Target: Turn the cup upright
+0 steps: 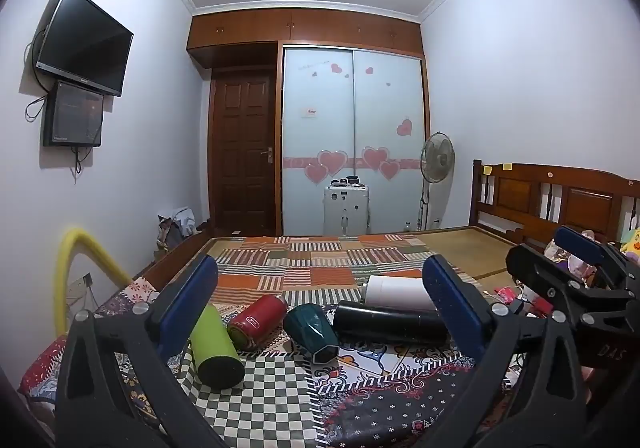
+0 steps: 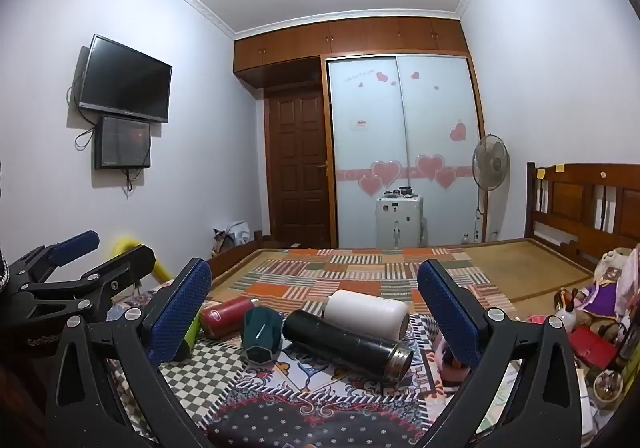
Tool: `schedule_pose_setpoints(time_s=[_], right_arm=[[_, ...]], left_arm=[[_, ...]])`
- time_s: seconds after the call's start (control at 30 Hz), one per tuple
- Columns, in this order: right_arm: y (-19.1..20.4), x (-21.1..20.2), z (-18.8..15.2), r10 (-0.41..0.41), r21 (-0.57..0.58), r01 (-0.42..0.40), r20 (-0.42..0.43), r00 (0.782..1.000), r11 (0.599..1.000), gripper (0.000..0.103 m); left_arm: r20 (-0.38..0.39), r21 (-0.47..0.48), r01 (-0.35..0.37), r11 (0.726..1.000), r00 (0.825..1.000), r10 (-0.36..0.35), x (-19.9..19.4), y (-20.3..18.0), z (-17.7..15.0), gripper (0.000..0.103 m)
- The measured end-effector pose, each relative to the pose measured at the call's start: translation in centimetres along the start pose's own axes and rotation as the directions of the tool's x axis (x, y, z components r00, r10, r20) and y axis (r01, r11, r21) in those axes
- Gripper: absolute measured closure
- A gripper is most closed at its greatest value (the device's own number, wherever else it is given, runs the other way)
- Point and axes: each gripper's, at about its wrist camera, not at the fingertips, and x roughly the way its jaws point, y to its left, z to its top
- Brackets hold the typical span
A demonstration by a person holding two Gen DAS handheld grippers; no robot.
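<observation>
Several cups lie on their sides on the patterned bedspread: a green bottle [image 1: 216, 344], a red can-shaped cup [image 1: 258, 322], a dark teal faceted cup [image 1: 314, 332], a black flask [image 1: 390, 324] and a white cup [image 1: 396, 292]. They also show in the right wrist view: the red cup [image 2: 226, 314], teal cup [image 2: 262, 334], black flask [image 2: 348, 342], white cup [image 2: 366, 312]. My left gripper [image 1: 320, 308] is open and empty, above and short of the cups. My right gripper [image 2: 316, 308] is open and empty, likewise short of them.
The bed [image 1: 320, 248] has a wooden headboard [image 1: 560, 200] at the right. Toys and clutter [image 2: 592, 312] lie on the bed's right side. A wardrobe [image 1: 352, 136], a fan [image 1: 436, 160], a white case [image 1: 346, 208] and a wall TV [image 1: 84, 40] stand beyond.
</observation>
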Motion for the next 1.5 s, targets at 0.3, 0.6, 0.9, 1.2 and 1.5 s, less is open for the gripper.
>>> schedule_pose_setpoints(time_s=[0.3, 0.6, 0.9, 1.2, 1.5], right_arm=[[-0.27, -0.22, 0.11, 0.002, 0.015, -0.002, -0.003, 1.000, 1.000, 0.000], [-0.09, -0.02, 0.01, 0.001, 0.017, 0.000, -0.003, 1.000, 1.000, 0.000], [0.06, -0.08, 0.09, 0.003, 0.018, -0.003, -0.001, 1.000, 1.000, 0.000], [0.13, -0.26, 0.43, 0.001, 0.022, -0.001, -0.005, 1.000, 1.000, 0.000], [0.08, -0.26, 0.41, 0.001, 0.023, -0.001, -0.006, 1.000, 1.000, 0.000]], left_arm=[[0.003, -0.005, 0.007, 1.000, 1.000, -0.007, 0.13, 0.00, -0.34, 0.000], [0.012, 0.002, 0.009, 1.000, 1.000, -0.009, -0.39, -0.08, -0.05, 0.000], [0.015, 0.000, 0.001, 1.000, 1.000, -0.001, -0.46, -0.03, 0.01, 0.000], [0.005, -0.006, 0.005, 1.000, 1.000, -0.005, -0.31, 0.14, -0.29, 0.000], [0.008, -0.008, 0.007, 1.000, 1.000, -0.007, -0.36, 0.16, -0.33, 0.000]])
